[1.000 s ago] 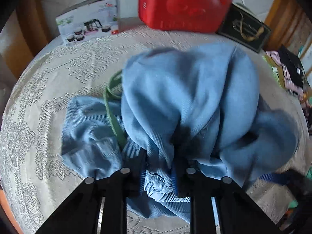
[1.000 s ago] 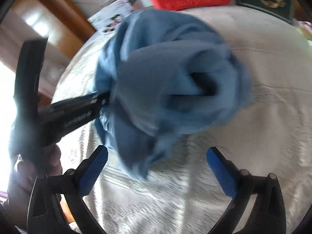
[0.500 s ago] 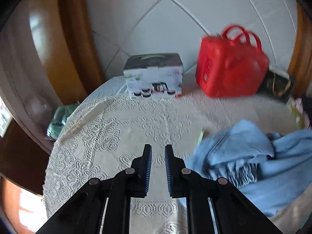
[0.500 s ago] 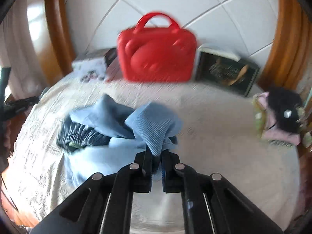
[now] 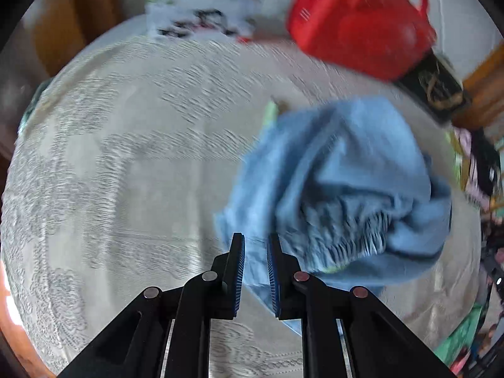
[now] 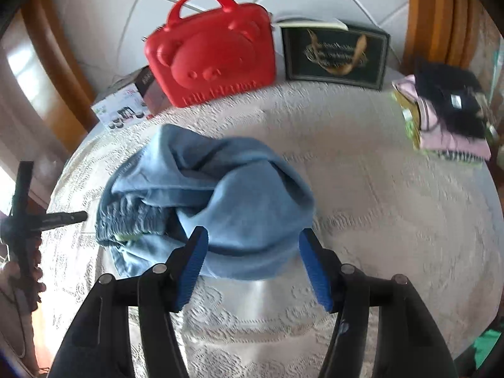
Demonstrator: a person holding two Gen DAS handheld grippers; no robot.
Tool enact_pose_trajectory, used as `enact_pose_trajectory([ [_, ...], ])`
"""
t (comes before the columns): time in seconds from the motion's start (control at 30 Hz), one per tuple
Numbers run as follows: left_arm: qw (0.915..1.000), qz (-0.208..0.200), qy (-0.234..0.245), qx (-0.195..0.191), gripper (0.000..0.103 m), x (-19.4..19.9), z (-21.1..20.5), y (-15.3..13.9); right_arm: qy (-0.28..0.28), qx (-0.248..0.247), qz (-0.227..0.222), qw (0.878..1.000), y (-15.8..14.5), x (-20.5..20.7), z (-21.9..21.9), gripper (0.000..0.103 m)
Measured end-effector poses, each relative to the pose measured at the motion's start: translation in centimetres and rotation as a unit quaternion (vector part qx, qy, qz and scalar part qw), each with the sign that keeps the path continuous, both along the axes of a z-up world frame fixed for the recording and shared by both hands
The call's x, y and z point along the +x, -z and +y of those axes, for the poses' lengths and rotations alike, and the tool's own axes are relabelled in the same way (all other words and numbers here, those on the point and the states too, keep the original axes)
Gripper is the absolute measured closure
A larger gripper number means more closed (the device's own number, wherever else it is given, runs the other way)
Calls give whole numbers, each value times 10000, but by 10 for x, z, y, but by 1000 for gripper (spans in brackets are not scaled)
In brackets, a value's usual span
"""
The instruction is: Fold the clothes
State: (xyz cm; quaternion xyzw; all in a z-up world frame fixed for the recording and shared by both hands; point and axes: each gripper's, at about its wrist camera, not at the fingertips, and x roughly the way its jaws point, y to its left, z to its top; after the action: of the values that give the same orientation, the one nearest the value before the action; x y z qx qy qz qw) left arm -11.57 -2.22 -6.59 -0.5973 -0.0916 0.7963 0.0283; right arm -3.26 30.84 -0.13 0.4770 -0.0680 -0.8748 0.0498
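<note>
Light blue shorts (image 6: 217,201) with a gathered elastic waistband lie crumpled in a heap on the round table's lace cloth (image 6: 378,220). My right gripper (image 6: 252,252) is open, its blue pads on either side of the heap's near edge. In the left wrist view the shorts (image 5: 346,189) lie right of centre, blurred by motion. My left gripper (image 5: 254,252) has its jaws nearly closed with a narrow gap, just above the shorts' near left edge, holding nothing. The left gripper also shows at the left of the right wrist view (image 6: 63,219).
A red bear-face bag (image 6: 211,56), a dark green box (image 6: 335,52) and a white printed box (image 6: 123,110) stand along the table's back by the tiled wall. A pile of pink and black clothes (image 6: 441,116) lies at the right edge.
My right gripper has opened and let go of the shorts. My left gripper has swung right and down toward the heap's near edge.
</note>
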Motion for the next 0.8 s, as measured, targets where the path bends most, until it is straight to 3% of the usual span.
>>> enact_pose_trajectory([
  [0.1,9996,-85,120,-240,88,-6,27,9,87,-24,-64,9999,7,5,8,41],
  [0.23,9968,-45,226,-761,88,-10,58,14,166,-61,-101,9998,13,9,19,28],
  [0.33,9958,57,261,-878,88,-10,71,15,187,-106,-139,9997,16,10,23,27],
  [0.5,9967,87,294,-753,88,-11,81,33,195,-87,-181,9996,22,7,27,19],
  [0.6,9971,106,313,-679,87,-11,87,44,207,-88,-204,9995,26,2,30,2],
  [0.8,9977,127,294,-604,86,-12,96,59,158,-243,-391,9988,42,-7,33,0],
])
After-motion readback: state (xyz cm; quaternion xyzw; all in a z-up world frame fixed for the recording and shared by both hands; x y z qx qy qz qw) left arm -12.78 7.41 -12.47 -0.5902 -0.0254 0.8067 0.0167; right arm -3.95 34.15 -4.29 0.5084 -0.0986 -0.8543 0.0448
